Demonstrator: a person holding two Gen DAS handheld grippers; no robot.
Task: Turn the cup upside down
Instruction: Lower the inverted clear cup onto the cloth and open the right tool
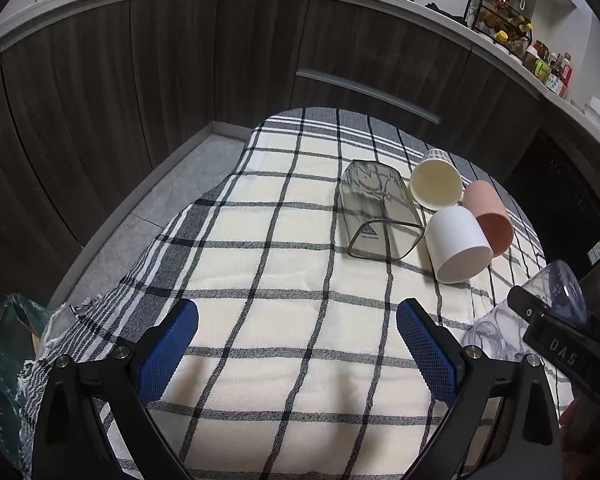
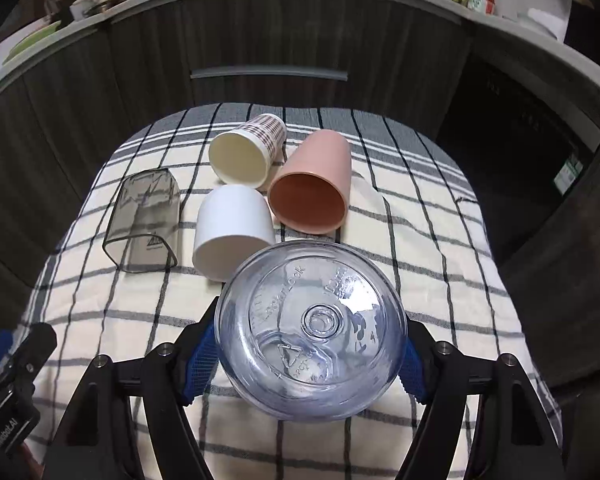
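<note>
My right gripper [image 2: 310, 354] is shut on a clear plastic cup [image 2: 310, 334], its base facing the camera, held over the checked cloth [image 2: 420, 280]. The same cup shows in the left wrist view [image 1: 564, 292] at the right edge. My left gripper [image 1: 298, 344] is open and empty above the cloth [image 1: 260, 280]. Lying on their sides on the cloth are a smoky square cup [image 2: 146, 220], a white cup [image 2: 232, 232], a pink cup [image 2: 312, 184] and a patterned paper cup [image 2: 246, 152].
Dark wood cabinets [image 1: 140, 80] with a grey counter curve behind the table. The counter holds dishes and a rack of bottles [image 1: 504, 24]. The floor [image 1: 160, 208] lies left of the table. A dark oven front [image 2: 520, 132] is at the right.
</note>
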